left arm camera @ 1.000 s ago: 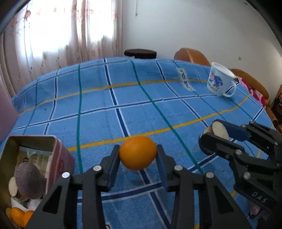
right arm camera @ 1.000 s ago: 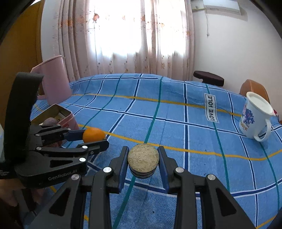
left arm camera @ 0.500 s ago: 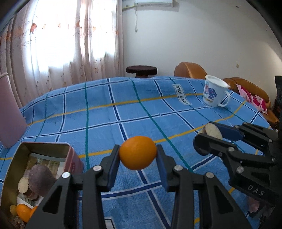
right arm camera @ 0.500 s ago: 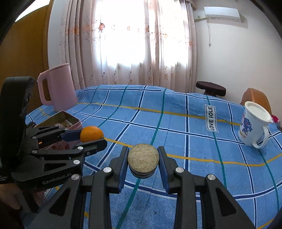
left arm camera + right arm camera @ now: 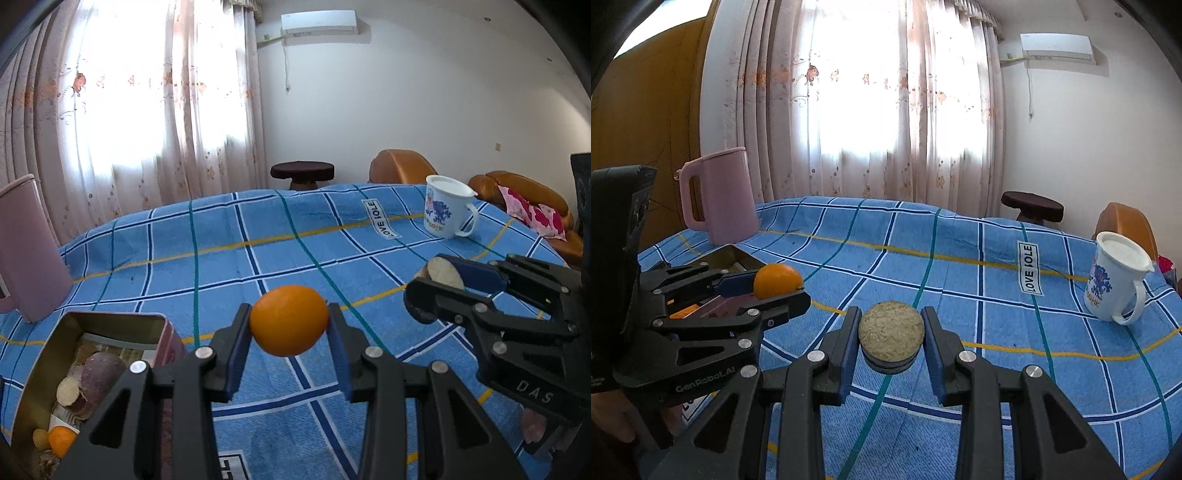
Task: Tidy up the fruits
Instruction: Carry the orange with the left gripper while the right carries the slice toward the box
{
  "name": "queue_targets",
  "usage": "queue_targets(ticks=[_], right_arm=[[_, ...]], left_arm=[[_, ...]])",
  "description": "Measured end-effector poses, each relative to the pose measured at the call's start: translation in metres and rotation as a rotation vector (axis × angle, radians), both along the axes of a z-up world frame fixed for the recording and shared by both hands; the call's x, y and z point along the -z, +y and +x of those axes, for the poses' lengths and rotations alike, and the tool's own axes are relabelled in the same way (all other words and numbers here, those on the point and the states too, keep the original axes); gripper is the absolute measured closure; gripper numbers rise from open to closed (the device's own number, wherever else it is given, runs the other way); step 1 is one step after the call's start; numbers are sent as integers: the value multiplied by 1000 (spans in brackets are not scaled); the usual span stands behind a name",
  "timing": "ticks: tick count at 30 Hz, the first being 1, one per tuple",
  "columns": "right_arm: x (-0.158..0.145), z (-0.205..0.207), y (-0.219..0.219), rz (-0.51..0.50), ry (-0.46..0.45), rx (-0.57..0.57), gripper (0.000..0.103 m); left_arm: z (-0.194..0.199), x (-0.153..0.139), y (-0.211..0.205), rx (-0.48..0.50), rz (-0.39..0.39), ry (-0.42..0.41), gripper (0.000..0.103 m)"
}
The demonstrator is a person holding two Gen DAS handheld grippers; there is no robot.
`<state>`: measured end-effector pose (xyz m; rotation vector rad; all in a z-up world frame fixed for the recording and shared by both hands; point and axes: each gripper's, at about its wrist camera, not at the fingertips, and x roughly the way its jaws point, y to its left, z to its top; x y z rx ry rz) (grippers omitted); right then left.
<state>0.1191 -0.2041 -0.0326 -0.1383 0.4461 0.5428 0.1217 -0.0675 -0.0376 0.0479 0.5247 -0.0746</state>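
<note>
left gripper (image 5: 290, 326) grips orange (image 5: 289, 319); right gripper (image 5: 891, 341) grips slice (image 5: 891, 330) (both aloft).

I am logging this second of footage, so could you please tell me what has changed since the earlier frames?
Both claws have lifted: more wall and curtain now show above the table. The left claw still grips the orange, the right claw the halved fruit. Nothing was released; the tin stayed put.
</note>
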Motion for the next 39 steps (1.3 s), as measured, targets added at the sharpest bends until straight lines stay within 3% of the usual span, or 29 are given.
queue_targets(ticks=[20, 32, 39], right_arm=[[-7, -28, -4, 26, -120, -9, 69], [-6, -44, 13, 1, -122, -35, 69], [-13, -50, 43, 12, -95, -113, 69]], left_arm=[[-25, -8, 6, -25, -15, -112, 61], [-44, -10, 19, -18, -42, -113, 61], [-62, -11, 44, -39, -65, -100, 61]])
